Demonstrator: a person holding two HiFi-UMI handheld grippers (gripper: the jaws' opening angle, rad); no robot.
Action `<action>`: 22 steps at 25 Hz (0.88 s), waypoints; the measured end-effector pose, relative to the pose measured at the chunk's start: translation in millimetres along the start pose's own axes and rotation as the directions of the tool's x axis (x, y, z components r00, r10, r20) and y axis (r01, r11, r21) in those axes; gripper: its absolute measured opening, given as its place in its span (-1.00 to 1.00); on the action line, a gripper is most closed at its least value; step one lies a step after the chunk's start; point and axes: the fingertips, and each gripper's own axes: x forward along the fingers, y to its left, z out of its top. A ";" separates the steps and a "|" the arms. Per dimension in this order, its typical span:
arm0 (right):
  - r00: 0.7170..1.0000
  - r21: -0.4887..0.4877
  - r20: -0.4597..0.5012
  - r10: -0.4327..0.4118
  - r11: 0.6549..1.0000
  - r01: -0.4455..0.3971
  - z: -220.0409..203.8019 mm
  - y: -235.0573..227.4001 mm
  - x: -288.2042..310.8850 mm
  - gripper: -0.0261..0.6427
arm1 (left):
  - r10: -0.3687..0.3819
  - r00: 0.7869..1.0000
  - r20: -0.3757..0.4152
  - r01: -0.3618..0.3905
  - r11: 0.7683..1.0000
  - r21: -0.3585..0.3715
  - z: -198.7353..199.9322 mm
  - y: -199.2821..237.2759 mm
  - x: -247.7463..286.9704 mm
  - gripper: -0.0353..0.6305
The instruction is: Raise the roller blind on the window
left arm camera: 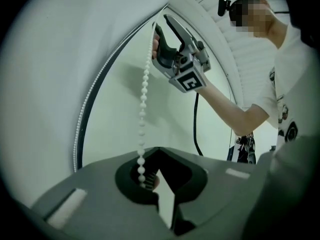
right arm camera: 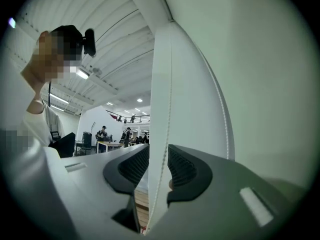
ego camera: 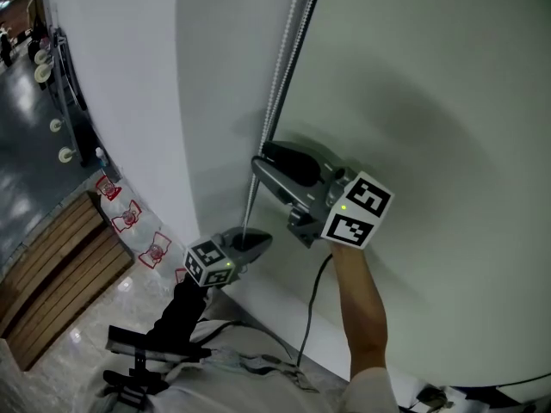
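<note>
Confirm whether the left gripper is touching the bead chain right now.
Touching. The left gripper view shows the left gripper shut on the bead chain, whose lowest beads disappear between its closed pads.

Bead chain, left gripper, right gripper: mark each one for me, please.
bead chain [left arm camera: 143, 100], left gripper view, mid-run of beads above the jaws.
left gripper [ego camera: 256, 242], head view, jaw tips, shut on the bead chain.
right gripper [ego camera: 262, 157], head view, gap between its open jaw tips.

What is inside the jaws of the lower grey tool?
A white bead chain, pinched in the left tool's shut jaws. Where the chain runs below the pinch is covered by the tool's body.
</note>
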 end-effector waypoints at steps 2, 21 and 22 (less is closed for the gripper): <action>1.000 -0.041 0.001 0.001 0.999 -0.001 18.4 -3.1 3.2 -0.57 | -0.005 1.000 -0.005 0.005 1.000 0.009 -0.1 -1.6 1.8 -0.90; 0.993 -0.118 0.103 0.055 0.992 -0.043 120.7 -7.3 18.6 -0.66 | -0.018 0.999 -0.034 0.020 0.999 0.044 -6.0 -7.3 6.5 -0.90; 0.992 -0.122 0.109 0.056 0.992 -0.042 126.5 -7.7 18.7 -0.69 | -0.018 0.999 -0.034 0.019 0.999 0.044 -6.0 -7.3 6.5 -0.90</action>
